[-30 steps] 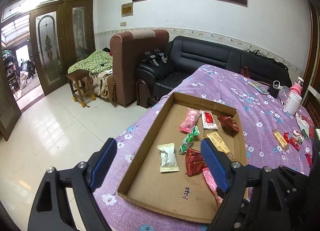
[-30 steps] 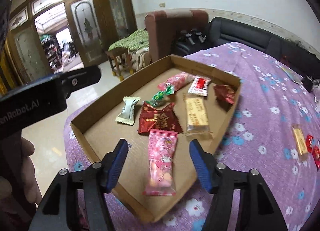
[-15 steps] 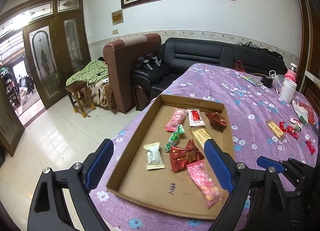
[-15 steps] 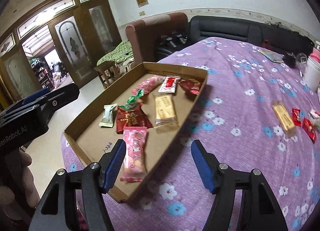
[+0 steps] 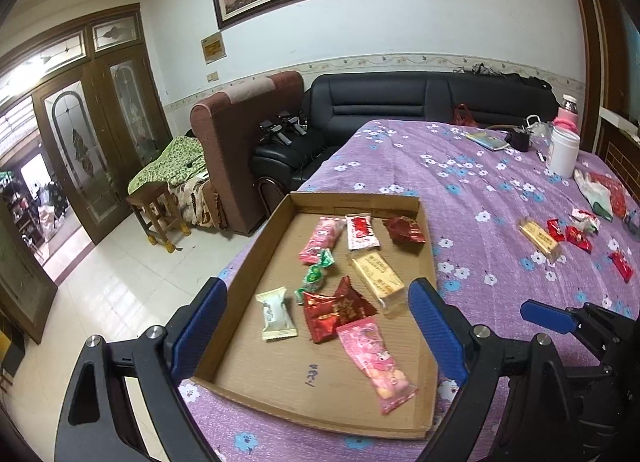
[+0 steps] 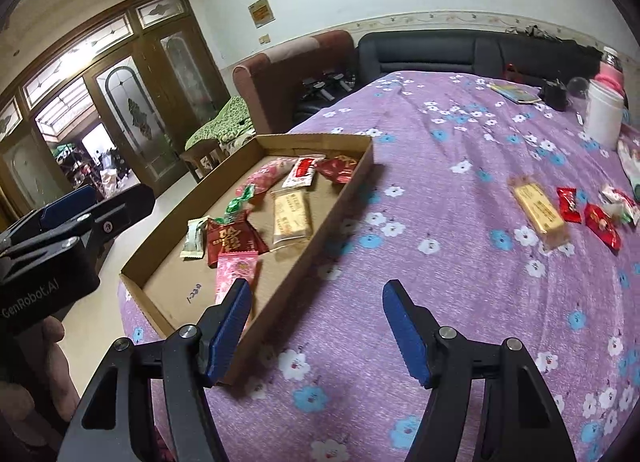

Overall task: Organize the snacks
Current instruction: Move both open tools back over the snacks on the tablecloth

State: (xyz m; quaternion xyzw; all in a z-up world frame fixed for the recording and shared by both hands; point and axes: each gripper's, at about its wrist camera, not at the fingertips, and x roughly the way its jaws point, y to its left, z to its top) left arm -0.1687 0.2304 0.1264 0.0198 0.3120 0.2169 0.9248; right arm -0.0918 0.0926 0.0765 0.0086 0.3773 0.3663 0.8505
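Now both my grippers, left (image 5: 316,326) and right (image 6: 316,326), hang wide and empty, swung from the shallow brown cardboard tray (image 6: 336,198) holding eight wrapped snacks toward the loose yellow bar (image 6: 538,212) on the purple cloth.

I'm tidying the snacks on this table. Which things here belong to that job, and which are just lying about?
Belongs to the job:
- shallow brown cardboard tray
- long pink wrapped snack
- yellow wrapped bar on the purple cloth
- small red wrapped sweets

Lying about:
- white plastic tub
- pink-lidded bottle
- small black pouch
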